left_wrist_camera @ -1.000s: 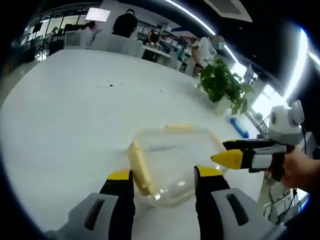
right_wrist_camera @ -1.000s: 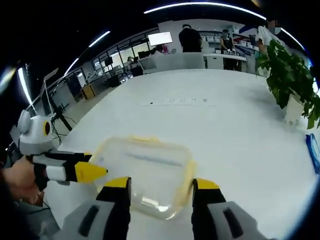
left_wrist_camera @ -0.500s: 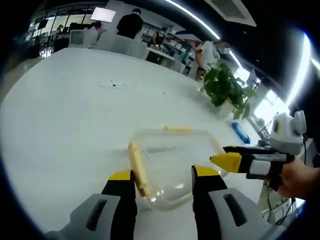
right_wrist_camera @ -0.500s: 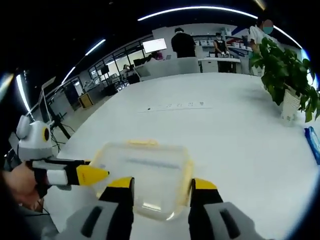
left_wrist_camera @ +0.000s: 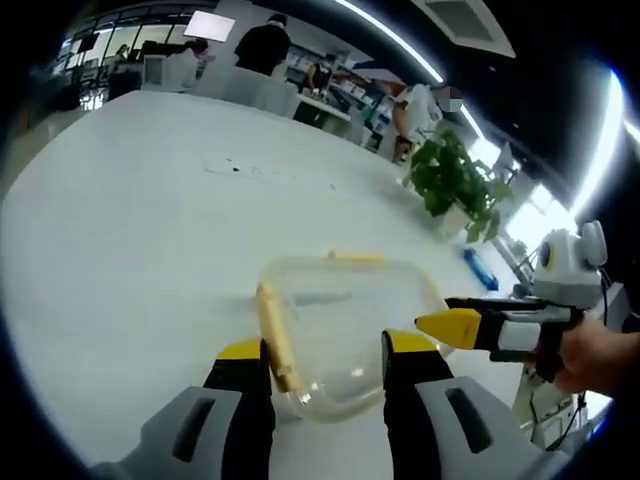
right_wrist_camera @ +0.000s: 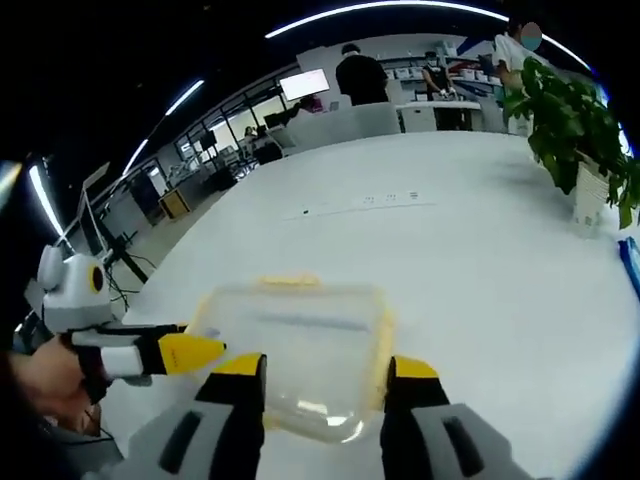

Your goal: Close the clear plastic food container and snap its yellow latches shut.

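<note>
The clear plastic food container [left_wrist_camera: 340, 335] sits on the white tabletop [left_wrist_camera: 130, 230] in the lower middle of the left gripper view, lid down, with one yellow latch [left_wrist_camera: 274, 322] along its left edge and another at its far edge. The left claw [left_wrist_camera: 325, 352] rises from the bottom of that view, jaws apart, straddling the container's near side. The right claw [left_wrist_camera: 450, 325] enters from the right, yellow-tipped, at the container's right edge. In the right gripper view its jaws stand apart around the container's near edge. A potted plant [left_wrist_camera: 452, 180] stands in the upper right.
</note>
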